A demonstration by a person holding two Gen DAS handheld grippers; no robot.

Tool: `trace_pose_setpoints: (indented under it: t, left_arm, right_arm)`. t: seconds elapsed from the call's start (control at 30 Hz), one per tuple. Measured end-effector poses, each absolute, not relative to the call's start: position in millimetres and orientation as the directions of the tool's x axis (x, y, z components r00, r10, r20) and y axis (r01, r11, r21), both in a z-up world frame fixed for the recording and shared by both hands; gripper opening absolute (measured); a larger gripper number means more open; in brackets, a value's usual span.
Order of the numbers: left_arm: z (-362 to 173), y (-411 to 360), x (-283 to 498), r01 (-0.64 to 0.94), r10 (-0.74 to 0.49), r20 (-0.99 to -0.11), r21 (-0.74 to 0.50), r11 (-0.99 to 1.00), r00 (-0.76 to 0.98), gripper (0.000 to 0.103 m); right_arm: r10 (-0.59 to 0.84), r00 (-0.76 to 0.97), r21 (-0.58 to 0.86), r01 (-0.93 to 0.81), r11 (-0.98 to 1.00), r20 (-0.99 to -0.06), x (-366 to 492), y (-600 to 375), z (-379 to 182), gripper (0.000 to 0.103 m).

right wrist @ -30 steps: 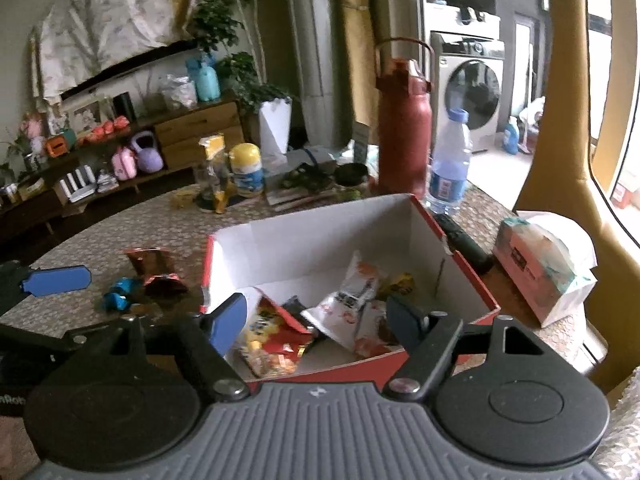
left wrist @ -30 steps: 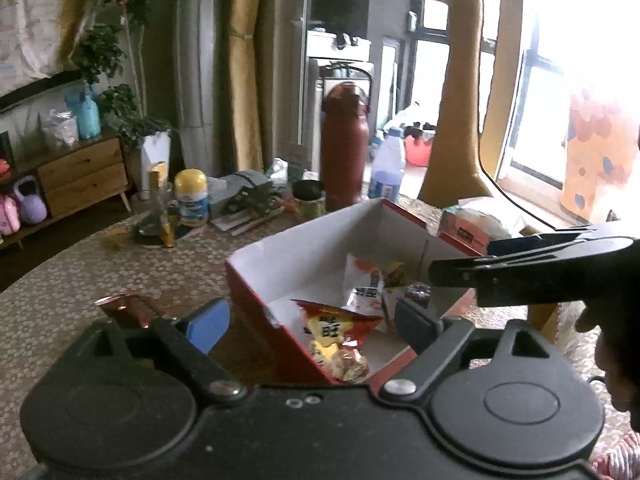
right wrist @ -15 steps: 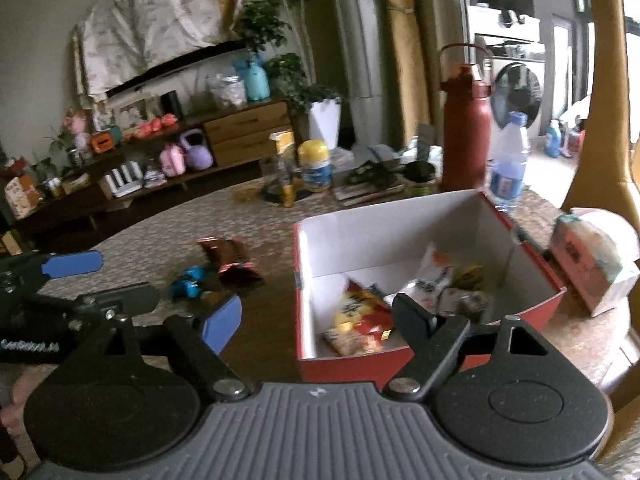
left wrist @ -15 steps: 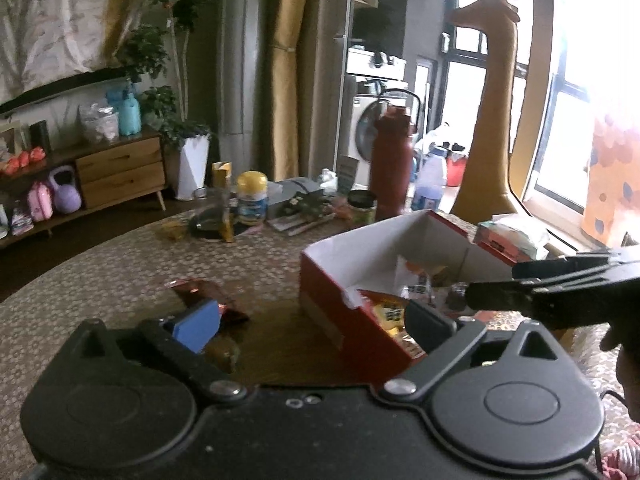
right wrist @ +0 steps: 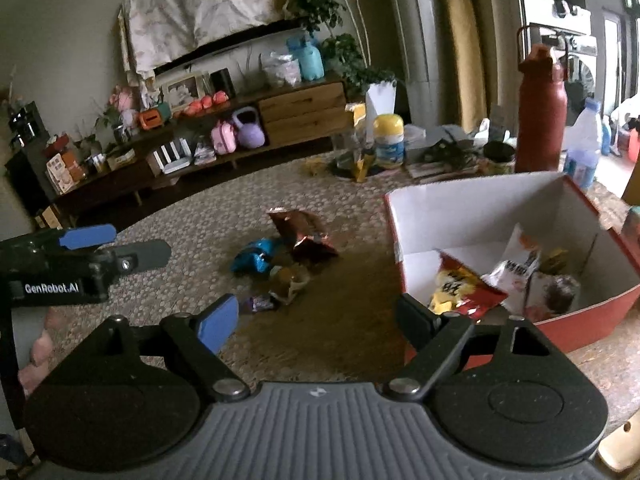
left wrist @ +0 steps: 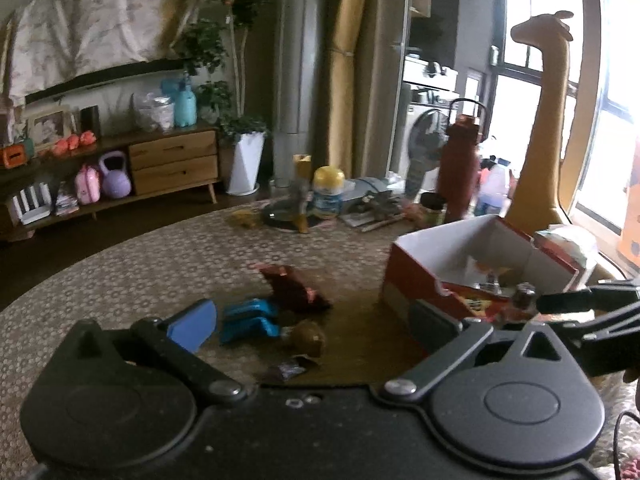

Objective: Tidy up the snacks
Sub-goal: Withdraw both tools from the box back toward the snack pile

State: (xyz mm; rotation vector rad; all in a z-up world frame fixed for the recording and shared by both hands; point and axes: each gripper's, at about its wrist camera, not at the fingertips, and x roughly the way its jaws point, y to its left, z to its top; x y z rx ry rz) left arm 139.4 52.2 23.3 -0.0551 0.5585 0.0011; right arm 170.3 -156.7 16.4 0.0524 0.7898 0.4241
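Note:
Loose snacks lie on the patterned table left of the red box [right wrist: 460,208]: a dark red foil packet [right wrist: 302,232], a blue packet [right wrist: 256,258], a round brown snack [right wrist: 290,276] and a small dark wrapper [right wrist: 262,302]. My right gripper [right wrist: 316,322] hovers just short of them, jaws opening, nothing between them. My left gripper [left wrist: 312,326] faces the same pile, with the blue packet [left wrist: 248,318] and brown snack [left wrist: 306,334] ahead of its opening jaws, untouched. The box [left wrist: 416,280] holds a red-yellow chip bag [right wrist: 464,284] and a white packet [right wrist: 516,264].
At the table's far side stand a red thermos [right wrist: 542,108], a water bottle [right wrist: 584,140], a yellow-lidded jar [right wrist: 388,140] and scattered papers. A tissue pack [left wrist: 568,240] lies right of the box. A tall giraffe figure [left wrist: 544,128] and a low sideboard [left wrist: 172,160] stand behind.
Both grippers have swung left, away from the box and toward the loose snacks. Both pairs of jaws stand wider apart than before.

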Motion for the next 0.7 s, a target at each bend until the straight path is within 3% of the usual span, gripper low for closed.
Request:
trace_pose_setpoints:
  t: [0.7]
  left_arm:
    - [-22,147,212,-0.212,0.052,-0.630,-0.183,0.960,0.775,0.103]
  right_arm:
    - [0.421,0.519,0.246,-0.373,0.894,-0.744,231,-100,-55,0.086]
